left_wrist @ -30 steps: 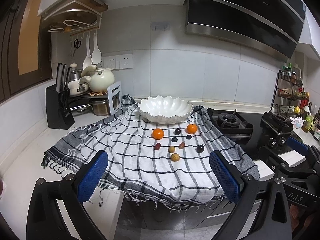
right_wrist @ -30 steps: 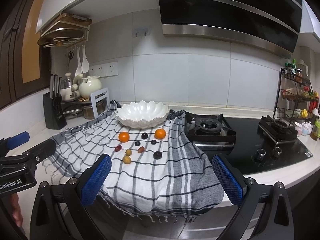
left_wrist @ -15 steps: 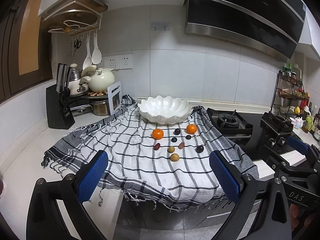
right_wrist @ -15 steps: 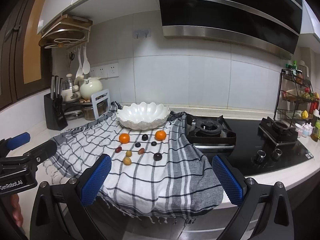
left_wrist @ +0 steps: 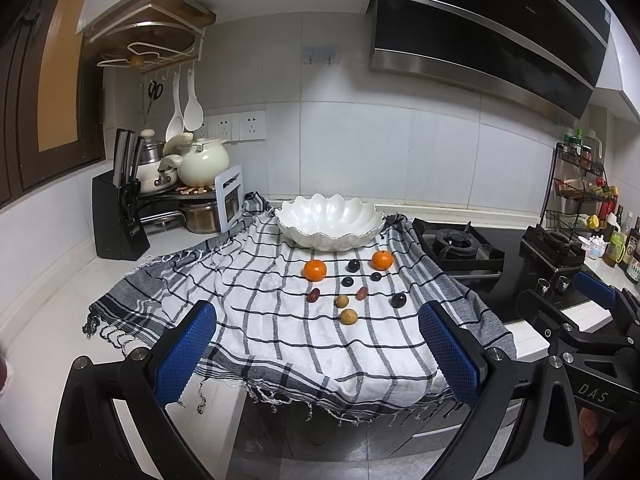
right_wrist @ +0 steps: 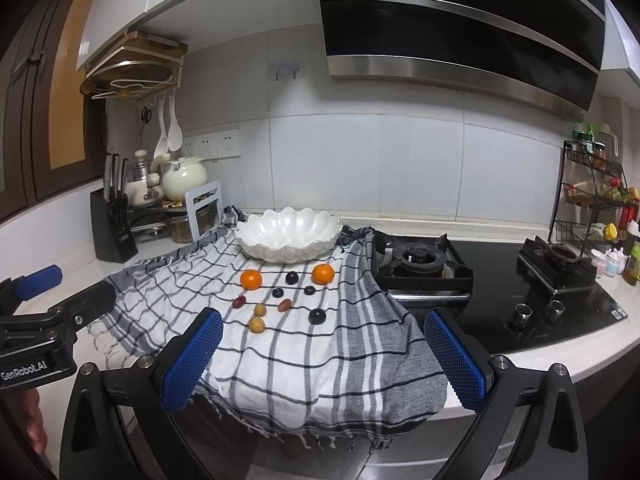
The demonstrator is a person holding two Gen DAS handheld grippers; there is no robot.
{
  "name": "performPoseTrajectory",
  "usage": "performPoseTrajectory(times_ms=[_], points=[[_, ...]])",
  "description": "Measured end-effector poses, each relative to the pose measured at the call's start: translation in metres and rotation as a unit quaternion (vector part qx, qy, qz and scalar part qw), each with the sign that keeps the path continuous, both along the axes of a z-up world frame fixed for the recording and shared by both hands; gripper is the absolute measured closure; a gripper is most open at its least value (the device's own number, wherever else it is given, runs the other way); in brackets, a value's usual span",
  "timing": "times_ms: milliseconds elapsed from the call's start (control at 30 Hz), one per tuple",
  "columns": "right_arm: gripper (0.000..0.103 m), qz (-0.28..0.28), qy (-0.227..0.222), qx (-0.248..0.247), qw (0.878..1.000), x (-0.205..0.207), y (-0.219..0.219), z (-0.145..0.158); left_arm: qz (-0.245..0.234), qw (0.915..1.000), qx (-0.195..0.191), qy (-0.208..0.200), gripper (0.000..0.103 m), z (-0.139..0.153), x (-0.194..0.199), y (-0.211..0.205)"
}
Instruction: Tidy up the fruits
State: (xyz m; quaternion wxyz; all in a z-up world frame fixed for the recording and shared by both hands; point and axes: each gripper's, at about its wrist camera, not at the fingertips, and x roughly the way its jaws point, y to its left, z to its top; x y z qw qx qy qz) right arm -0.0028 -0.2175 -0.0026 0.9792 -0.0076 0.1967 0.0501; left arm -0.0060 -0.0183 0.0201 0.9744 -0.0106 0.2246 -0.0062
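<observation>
Little has changed: left gripper (left_wrist: 316,356) and right gripper (right_wrist: 322,360), jaws spread and empty, still hover short of the untouched fruits (left_wrist: 349,316), bowl (left_wrist: 330,222) at frame centre unfilled

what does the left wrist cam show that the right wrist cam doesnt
Only the left wrist view shows the right gripper from the side, at its right edge, and the left gripper's own open blue fingers.

Only the right wrist view shows the left gripper at its left edge, the stove knobs unobstructed, and the right gripper's own open fingers.

Both show the white bowl holding nothing, and two oranges and smaller fruits loose on the checked cloth.
</observation>
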Motion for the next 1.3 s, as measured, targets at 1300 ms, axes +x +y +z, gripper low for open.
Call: performPoseTrajectory(times_ms=[1300], points=[[0.010,0.021,0.047,-0.004,0.999,0.085,-0.008,-0.032,-0.031,0.9982,0.011,0.050,0.017,-0.039,0.089,-0.018]])
